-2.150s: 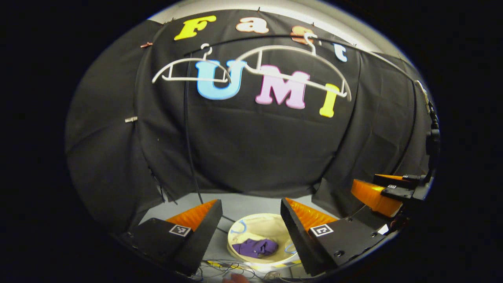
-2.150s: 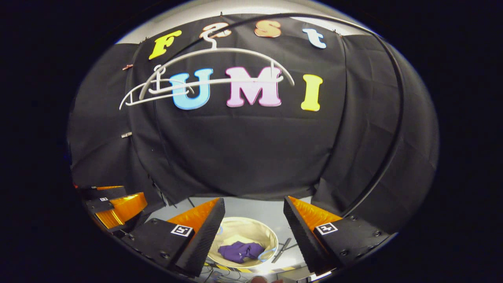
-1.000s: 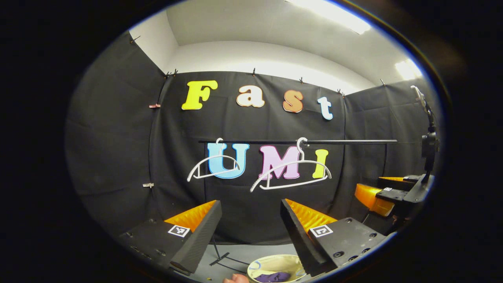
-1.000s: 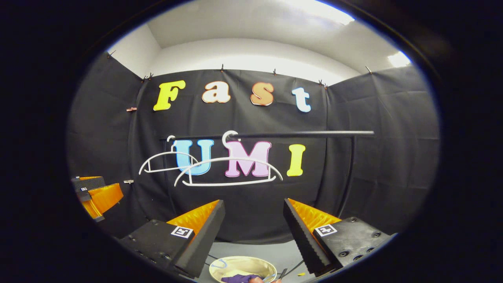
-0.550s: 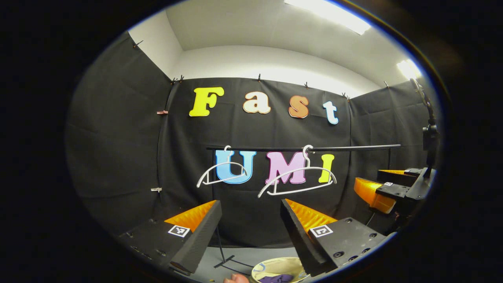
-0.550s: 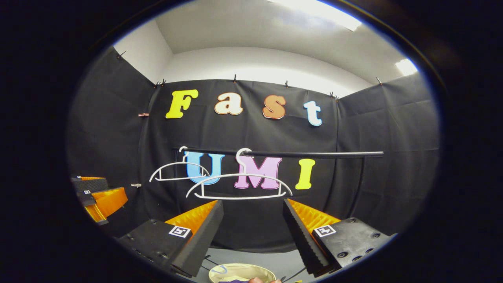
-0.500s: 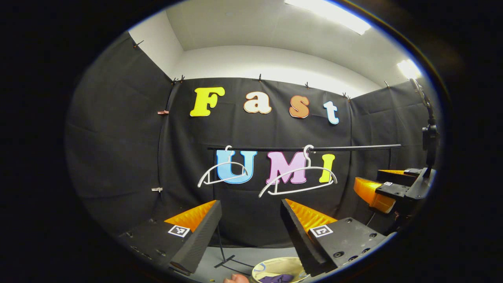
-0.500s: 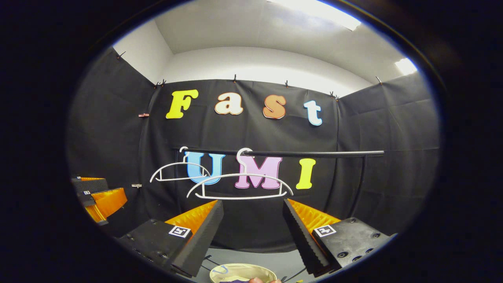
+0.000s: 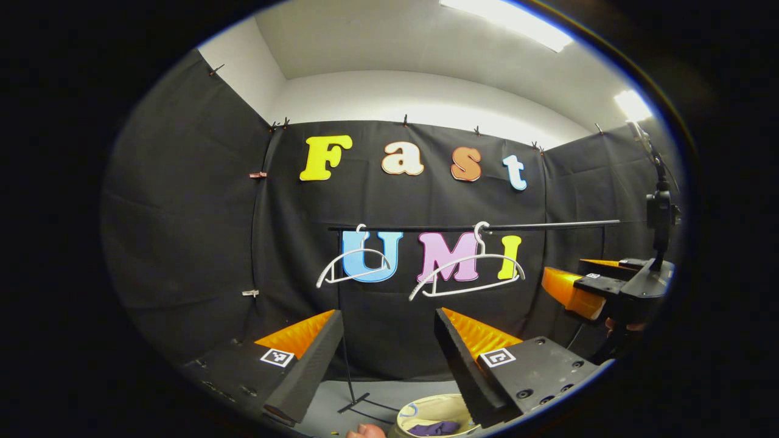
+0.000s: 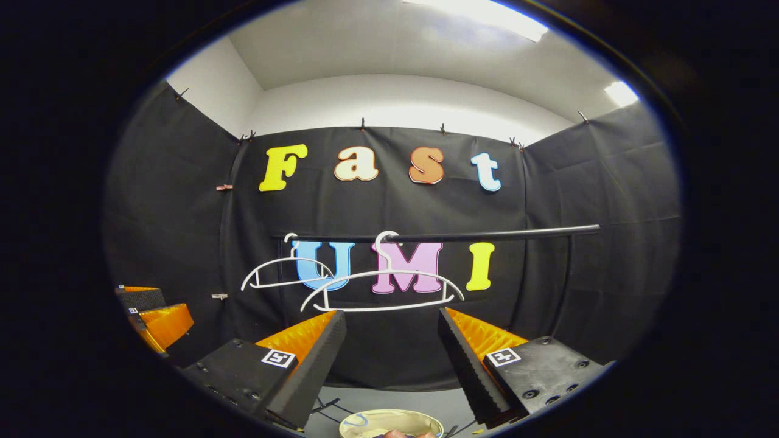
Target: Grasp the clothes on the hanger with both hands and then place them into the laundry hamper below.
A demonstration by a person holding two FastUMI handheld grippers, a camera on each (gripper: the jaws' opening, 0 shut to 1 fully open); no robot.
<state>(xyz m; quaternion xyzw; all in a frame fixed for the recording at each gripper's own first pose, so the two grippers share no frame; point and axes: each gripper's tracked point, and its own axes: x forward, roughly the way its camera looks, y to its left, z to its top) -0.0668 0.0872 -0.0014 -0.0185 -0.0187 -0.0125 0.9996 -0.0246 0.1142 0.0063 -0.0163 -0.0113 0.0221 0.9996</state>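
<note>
The left gripper (image 9: pixel 389 316) is seen with its jaws spread apart and nothing held between them; the right gripper (image 10: pixel 392 316) is likewise seen with jaws parted and empty. In the left gripper view, the right gripper is also visible far to the right, raised to about the level of the hangers. A black rail (image 9: pixel 475 227) is shown crossing the booth wall, and two bare white hangers are hung from it: a smaller one (image 9: pixel 353 271) to the left and a larger one (image 9: pixel 467 275) to its right, both well beyond the fingertips. The laundry hamper (image 9: pixel 426 410), a pale round basket, is placed on the grey floor (image 9: pixel 365 389) below the rail and low in each view, beneath the level of the fingers. A purple garment (image 9: pixel 435 428) is seen lying inside the hamper, well apart from both grippers. In the right gripper view, the hamper rim (image 10: pixel 389 420) is seen at the bottom edge between the fingers.
</note>
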